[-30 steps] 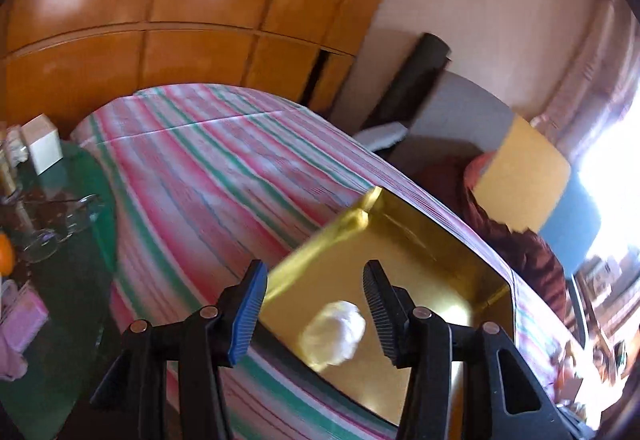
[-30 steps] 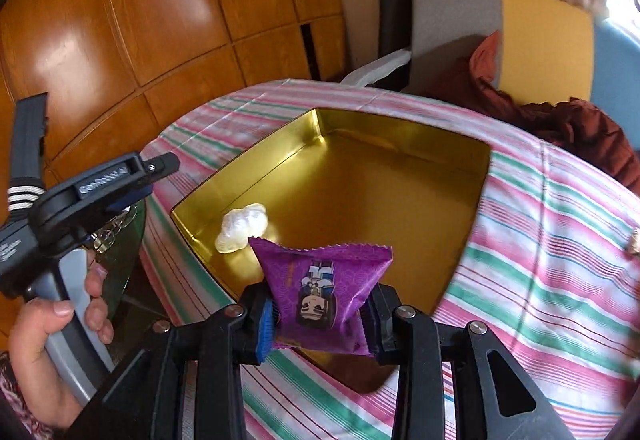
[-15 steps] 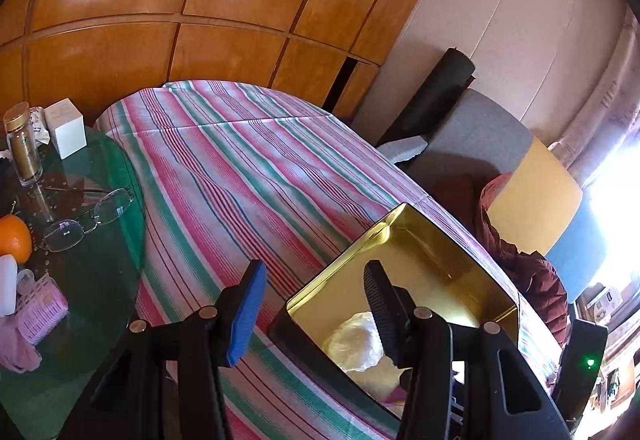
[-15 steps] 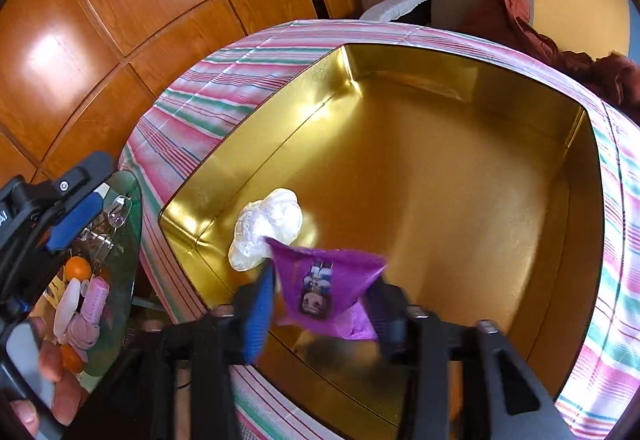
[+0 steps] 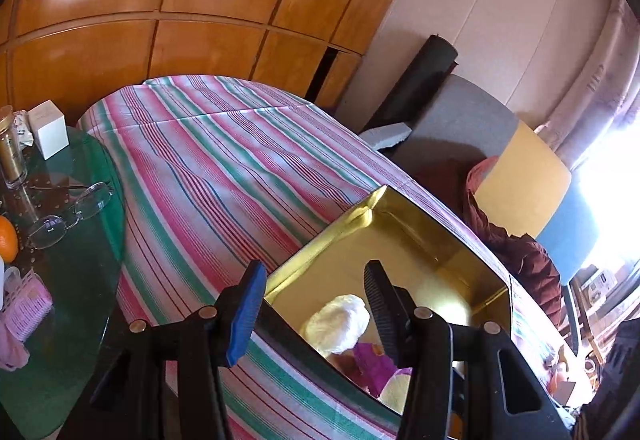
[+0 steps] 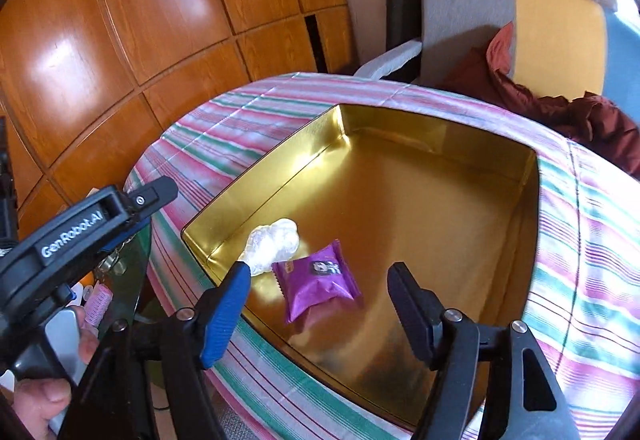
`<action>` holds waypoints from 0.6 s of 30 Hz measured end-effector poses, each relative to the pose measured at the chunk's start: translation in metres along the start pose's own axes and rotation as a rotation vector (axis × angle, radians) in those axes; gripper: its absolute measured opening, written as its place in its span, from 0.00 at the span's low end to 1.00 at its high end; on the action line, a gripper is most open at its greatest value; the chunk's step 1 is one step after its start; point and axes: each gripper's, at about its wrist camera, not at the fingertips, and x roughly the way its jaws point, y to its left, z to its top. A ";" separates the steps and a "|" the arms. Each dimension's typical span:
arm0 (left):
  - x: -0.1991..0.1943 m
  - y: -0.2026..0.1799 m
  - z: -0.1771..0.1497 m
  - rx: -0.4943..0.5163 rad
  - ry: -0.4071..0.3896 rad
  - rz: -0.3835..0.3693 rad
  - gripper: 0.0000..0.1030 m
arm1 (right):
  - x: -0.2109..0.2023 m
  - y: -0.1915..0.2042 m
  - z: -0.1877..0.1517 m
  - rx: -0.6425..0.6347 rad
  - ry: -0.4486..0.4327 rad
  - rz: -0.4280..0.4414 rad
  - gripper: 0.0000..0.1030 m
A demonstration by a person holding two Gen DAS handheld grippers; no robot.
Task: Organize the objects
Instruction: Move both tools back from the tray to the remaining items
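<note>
A shallow gold tin tray point(image 6: 440, 144) sits on the striped tablecloth. In it lie a purple snack packet point(image 6: 320, 282) and a white crinkled wrapper point(image 6: 272, 242), side by side near the front left corner. My right gripper point(image 6: 320, 280) is open and empty, its jaws spread above the packet. My left gripper point(image 5: 312, 280) is open and empty at the tray's left rim point(image 5: 320, 240); the white wrapper point(image 5: 336, 322) and part of the purple packet point(image 5: 372, 362) show between its fingers.
A green glass side table point(image 5: 80, 280) on the left holds eyeglasses point(image 5: 68, 212), an orange point(image 5: 7, 240), a jar, a white box point(image 5: 50, 128) and pink items. A grey and yellow chair point(image 6: 520, 20) with maroon cloth stands behind the table. Wood panels form the back wall.
My right gripper opened and let go of the purple packet, which now lies in the tray by the white wrapper. The left gripper drew back slightly toward the tray's left rim.
</note>
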 end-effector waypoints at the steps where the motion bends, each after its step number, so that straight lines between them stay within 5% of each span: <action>1: 0.000 -0.001 -0.001 0.001 0.002 -0.003 0.50 | -0.004 0.000 -0.001 -0.003 -0.008 -0.010 0.72; 9: 0.004 -0.022 -0.011 0.068 0.068 -0.068 0.50 | -0.036 -0.027 -0.011 0.030 -0.073 -0.100 0.74; 18: -0.006 -0.082 -0.043 0.328 0.126 -0.261 0.50 | -0.081 -0.095 -0.034 0.152 -0.131 -0.249 0.78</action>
